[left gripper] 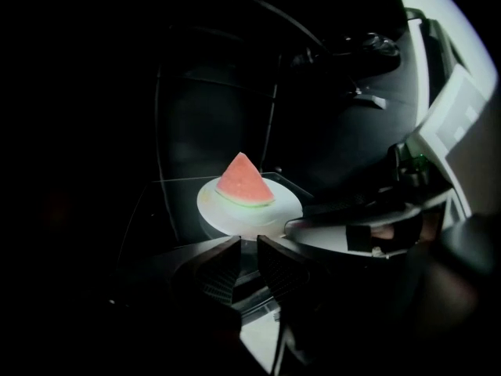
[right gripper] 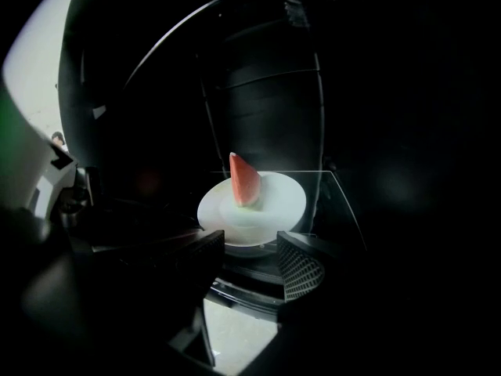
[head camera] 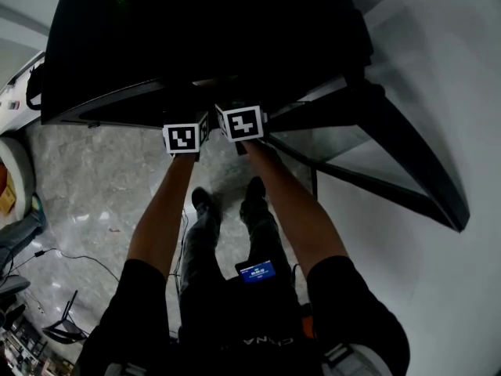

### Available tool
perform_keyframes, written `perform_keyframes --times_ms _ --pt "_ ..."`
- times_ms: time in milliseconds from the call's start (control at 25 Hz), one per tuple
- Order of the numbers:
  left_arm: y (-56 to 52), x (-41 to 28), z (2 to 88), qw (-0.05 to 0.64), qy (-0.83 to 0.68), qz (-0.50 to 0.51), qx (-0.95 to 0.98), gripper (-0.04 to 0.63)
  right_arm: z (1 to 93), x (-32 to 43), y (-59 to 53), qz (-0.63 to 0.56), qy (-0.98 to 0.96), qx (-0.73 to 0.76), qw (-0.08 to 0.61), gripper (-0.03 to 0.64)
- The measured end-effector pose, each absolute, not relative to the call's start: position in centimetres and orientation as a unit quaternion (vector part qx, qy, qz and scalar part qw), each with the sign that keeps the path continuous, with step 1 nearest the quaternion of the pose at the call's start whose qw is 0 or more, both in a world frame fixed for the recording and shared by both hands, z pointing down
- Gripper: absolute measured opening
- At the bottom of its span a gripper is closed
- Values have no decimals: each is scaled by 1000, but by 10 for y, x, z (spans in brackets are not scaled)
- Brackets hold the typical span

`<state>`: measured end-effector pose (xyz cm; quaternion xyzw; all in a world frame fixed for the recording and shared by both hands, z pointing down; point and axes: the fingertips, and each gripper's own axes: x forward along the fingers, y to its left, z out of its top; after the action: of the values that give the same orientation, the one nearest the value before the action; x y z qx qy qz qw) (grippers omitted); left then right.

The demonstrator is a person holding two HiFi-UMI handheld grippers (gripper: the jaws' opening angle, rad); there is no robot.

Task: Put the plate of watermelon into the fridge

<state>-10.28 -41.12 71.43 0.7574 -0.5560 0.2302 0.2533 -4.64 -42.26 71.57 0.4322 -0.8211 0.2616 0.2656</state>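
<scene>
A white plate (left gripper: 235, 214) with a red wedge of watermelon (left gripper: 244, 182) rests on a glass shelf (left gripper: 156, 210) inside the dark fridge. My left gripper (left gripper: 249, 241) sits just in front of the plate, its jaws almost together with nothing between them. My right gripper (right gripper: 250, 245) is open, its fingertips on either side of the plate's (right gripper: 274, 198) near rim without pinching it; the watermelon (right gripper: 244, 180) stands upright behind. In the head view only the two marker cubes (head camera: 182, 138) (head camera: 241, 122) show at the fridge's mouth; jaws and plate are hidden in the dark.
The fridge's dark open door (head camera: 391, 139) stands to my right with a white wall (head camera: 438, 92) behind it. Below is a marble floor (head camera: 86, 186) with cables (head camera: 47, 253) at the left. The right gripper's body (left gripper: 352, 229) lies close beside the left one.
</scene>
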Motion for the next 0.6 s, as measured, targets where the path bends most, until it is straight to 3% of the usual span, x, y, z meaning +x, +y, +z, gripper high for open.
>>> perform_keyframes --times_ms 600 --pt "-397 -107 685 264 -536 209 774 69 685 -48 -407 260 -820 428 275 198"
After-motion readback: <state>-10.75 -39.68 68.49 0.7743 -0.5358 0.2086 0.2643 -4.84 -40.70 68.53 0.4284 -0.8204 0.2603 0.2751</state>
